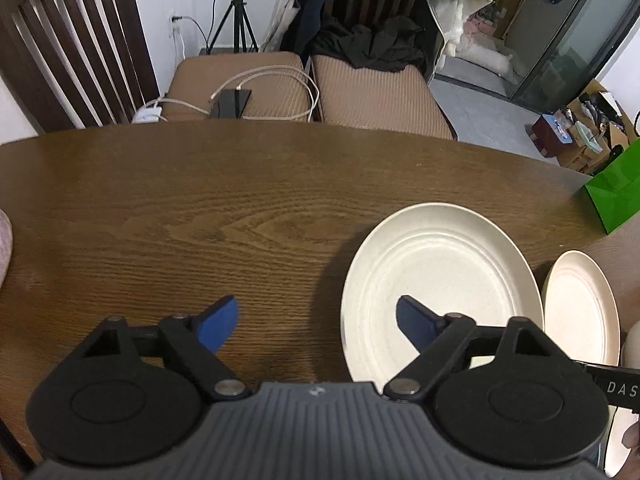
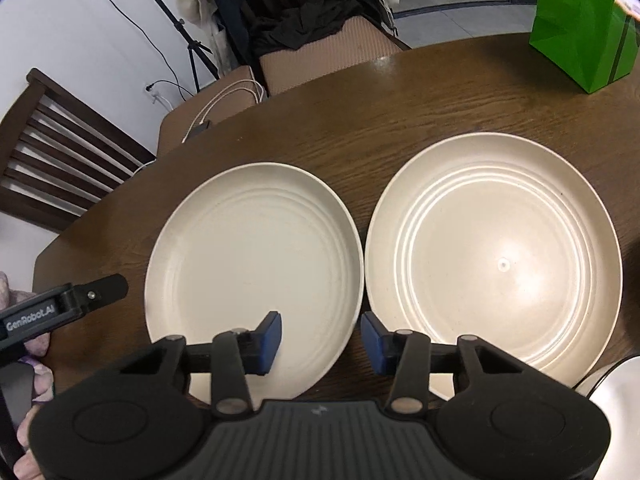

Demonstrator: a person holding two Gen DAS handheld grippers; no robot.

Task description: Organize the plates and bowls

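Right wrist view looks down on two cream plates lying side by side on a dark wooden table [image 2: 400, 92], their rims almost touching. The right gripper [image 2: 321, 338] hangs just above the gap between them, its blue pads partly apart with nothing held; one pad sits over the left plate [image 2: 256, 256], the other over the near rim of the right plate [image 2: 496, 252]. From the left wrist view, the left gripper [image 1: 316, 326] is spread wide and empty, one pad over bare wood, the other over the left plate's edge.

My worry is that the right gripper could catch both rims at once, or nudge one plate into the other and send it sliding, since the rims sit so close. Shallow, smooth rims also look easy to slip from a pinch.

Both plates are empty. A green paper bag [image 2: 580, 28] stands at the table's far edge; its contents are not visible.
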